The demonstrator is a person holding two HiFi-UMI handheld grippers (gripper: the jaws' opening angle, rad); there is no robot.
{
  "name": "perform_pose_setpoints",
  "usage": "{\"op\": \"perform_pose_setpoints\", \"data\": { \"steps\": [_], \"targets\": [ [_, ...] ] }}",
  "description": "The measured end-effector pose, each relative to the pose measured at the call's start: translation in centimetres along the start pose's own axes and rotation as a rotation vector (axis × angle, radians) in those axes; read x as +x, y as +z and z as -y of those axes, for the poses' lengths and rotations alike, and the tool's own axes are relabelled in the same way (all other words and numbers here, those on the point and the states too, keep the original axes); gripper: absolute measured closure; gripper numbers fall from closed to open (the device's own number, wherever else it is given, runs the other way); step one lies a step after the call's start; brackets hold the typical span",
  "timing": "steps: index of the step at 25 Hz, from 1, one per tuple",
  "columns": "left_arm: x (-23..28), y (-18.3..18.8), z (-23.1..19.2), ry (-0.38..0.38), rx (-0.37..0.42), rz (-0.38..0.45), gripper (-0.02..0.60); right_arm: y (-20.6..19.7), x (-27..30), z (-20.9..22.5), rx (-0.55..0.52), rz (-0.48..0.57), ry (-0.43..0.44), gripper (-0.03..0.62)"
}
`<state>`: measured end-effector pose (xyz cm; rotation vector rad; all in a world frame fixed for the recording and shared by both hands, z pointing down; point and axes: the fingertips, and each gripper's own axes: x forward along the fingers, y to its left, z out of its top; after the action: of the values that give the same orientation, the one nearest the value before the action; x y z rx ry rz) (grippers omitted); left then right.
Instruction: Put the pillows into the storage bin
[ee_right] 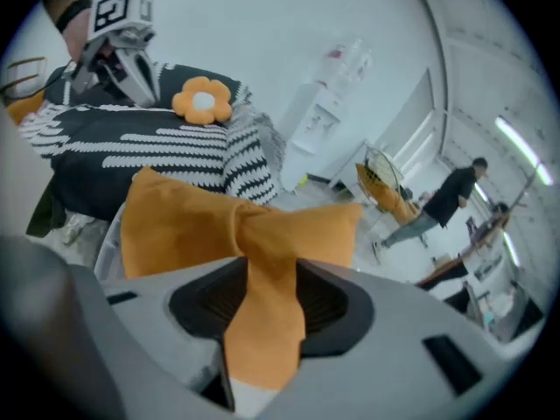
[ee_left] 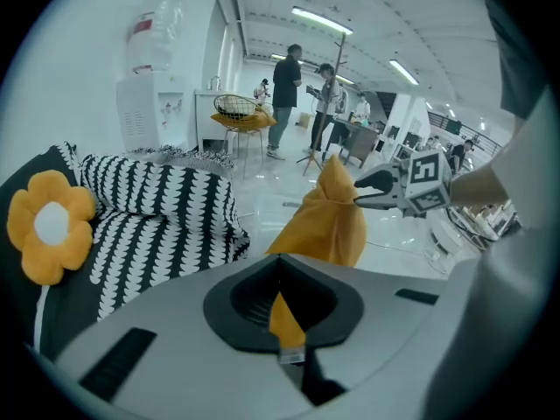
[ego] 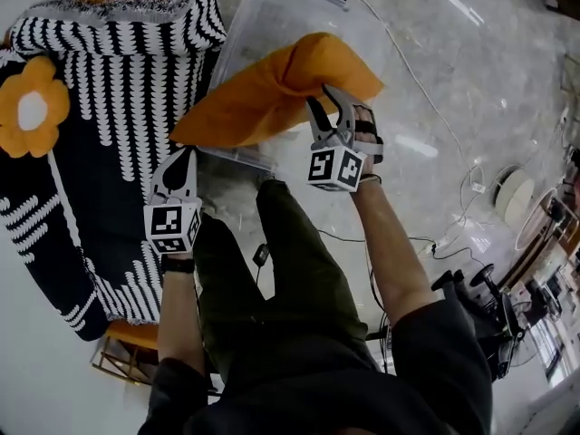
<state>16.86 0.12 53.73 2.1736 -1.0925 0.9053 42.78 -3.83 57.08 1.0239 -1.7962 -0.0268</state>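
Soft, light-looking orange pillow (ego: 272, 89) drooped over storage bin (ego: 272, 16), right gripper (ego: 324, 98) clamped on its bunched edge & left gripper (ego: 187, 154) nipped a corner, prob. the best holds.

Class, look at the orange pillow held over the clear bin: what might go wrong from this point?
1. The right gripper pinches only a bunched fold of the orange pillow; it may slip and drop.
2. One end of the pillow overhangs the storage bin's near rim, so it might land half outside.
3. The left gripper seems to nip just a thin corner, which could pull free.
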Motion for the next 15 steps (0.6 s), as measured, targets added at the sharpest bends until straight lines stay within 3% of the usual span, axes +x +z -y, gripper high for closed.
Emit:
{"op": "perform_pose_setpoints", "data": {
  "steps": [3,5,10,15],
  "targets": [
    [0.3,0.3,0.0,-0.002,0.008,-0.001,0.578,-3.6,1.8,1.2,0.135,-0.088,-0.005,0.419],
    [0.6,-0.2,0.1,-0.006,0.008,-0.008,0.578,-4.4,3.2,1.3,0.151,-0.102,0.006,0.419],
    [1.8,-1.9,-0.3,-0.011,-0.013,-0.031,0.578,-2.8,7.2,1.8,0.159,-0.068,0.039,0.419],
    [2.8,-2.3,-1.3,-0.009,-0.035,-0.031,0.578,-0.2,10.1,3.8,0.166,-0.010,0.008,0.419]
  ]
}}
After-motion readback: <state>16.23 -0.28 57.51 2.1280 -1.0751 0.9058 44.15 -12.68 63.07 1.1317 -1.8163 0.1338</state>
